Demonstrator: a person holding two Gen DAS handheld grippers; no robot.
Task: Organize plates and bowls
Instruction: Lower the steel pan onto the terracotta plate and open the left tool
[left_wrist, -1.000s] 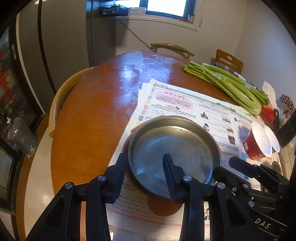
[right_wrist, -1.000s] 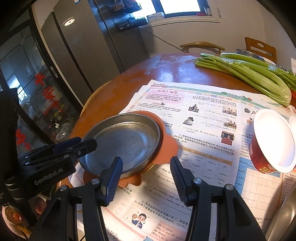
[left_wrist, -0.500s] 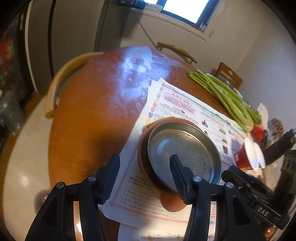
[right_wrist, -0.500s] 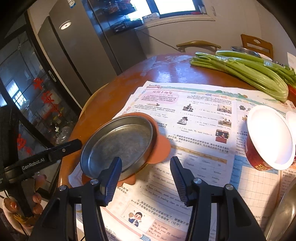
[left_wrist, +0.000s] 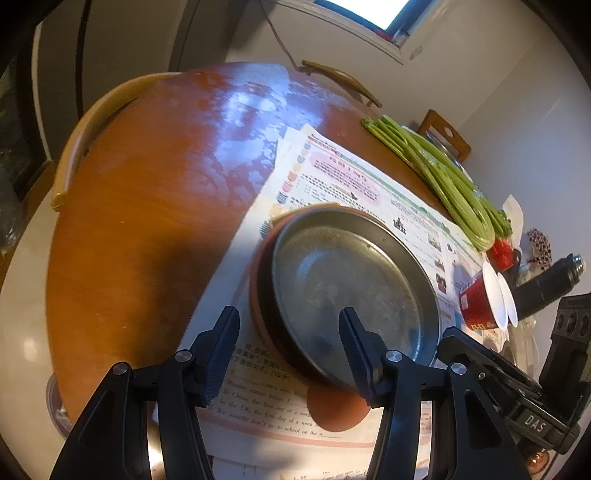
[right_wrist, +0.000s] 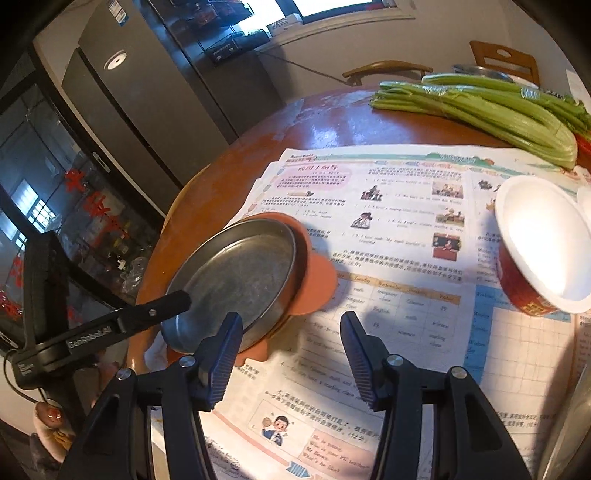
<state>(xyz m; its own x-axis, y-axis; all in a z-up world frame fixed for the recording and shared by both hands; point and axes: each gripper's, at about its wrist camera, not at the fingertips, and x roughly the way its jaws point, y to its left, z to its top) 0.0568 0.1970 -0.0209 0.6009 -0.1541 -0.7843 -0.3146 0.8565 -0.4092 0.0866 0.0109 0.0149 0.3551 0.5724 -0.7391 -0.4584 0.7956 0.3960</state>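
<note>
A round metal plate (left_wrist: 351, 280) rests in an orange dish (left_wrist: 332, 410) with tab handles, on a spread newspaper (left_wrist: 332, 173). My left gripper (left_wrist: 290, 339) is open at the plate's near-left rim. One finger hangs over the metal and the other stands outside the orange dish, and neither pad presses. In the right wrist view the same plate (right_wrist: 236, 269) and orange dish (right_wrist: 317, 284) lie ahead to the left. My right gripper (right_wrist: 291, 339) hovers over the newspaper beside them. Its jaws are opening, with only paper and the dish's tab edge between them.
The round wooden table (left_wrist: 147, 203) has chair backs (left_wrist: 85, 129) at its edge. A red paper cup (right_wrist: 539, 251) lies tilted at the right, with celery (right_wrist: 509, 110) behind it. A black flask (left_wrist: 546, 284) stands far right. A metal rim (right_wrist: 569, 424) shows at the lower right.
My left gripper's jaws widened off the plate's rim. It drew back and rolled, then came in again lower at the plate's left edge. The right gripper has barely moved.
</note>
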